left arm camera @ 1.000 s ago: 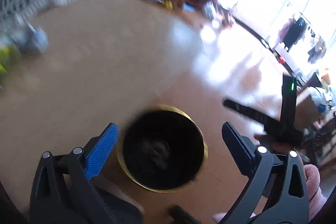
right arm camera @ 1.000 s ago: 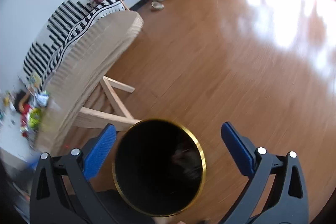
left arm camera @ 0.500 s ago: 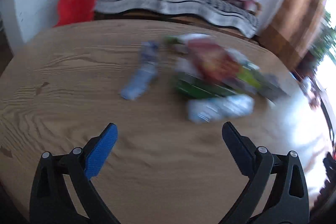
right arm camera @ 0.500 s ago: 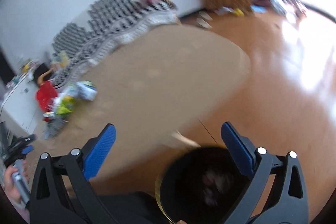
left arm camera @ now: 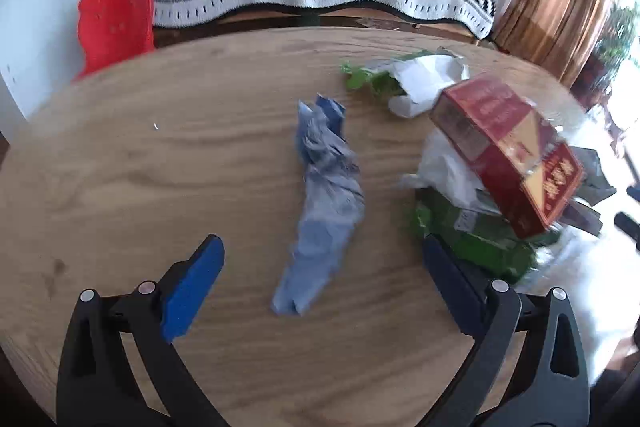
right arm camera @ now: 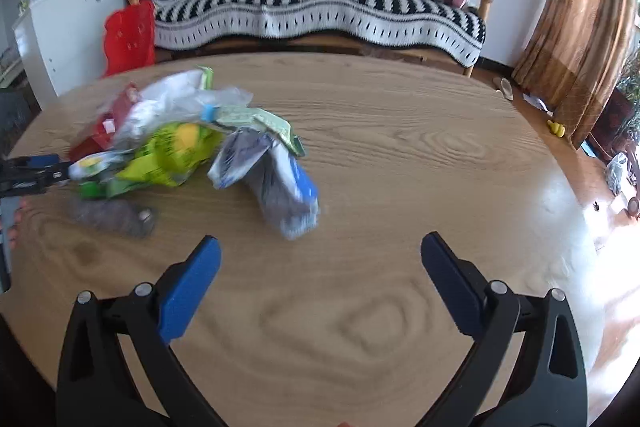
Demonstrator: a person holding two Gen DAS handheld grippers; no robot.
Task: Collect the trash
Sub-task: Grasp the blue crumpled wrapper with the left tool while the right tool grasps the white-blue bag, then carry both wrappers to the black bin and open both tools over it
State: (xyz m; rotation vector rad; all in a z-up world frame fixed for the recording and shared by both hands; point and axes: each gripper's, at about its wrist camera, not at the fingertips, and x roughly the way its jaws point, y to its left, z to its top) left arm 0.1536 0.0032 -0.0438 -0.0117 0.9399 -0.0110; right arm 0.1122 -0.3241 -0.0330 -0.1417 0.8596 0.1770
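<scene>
A crumpled blue wrapper (left arm camera: 326,195) lies on the round wooden table (left arm camera: 160,163), just ahead of the left gripper (left arm camera: 322,269), whose fingers are spread wide and empty. Beside it lies a trash pile with a red box (left arm camera: 508,147). The right gripper (right arm camera: 320,267) is also wide open, above bare table (right arm camera: 400,155). A striped sofa (right arm camera: 320,7) stands behind.
</scene>
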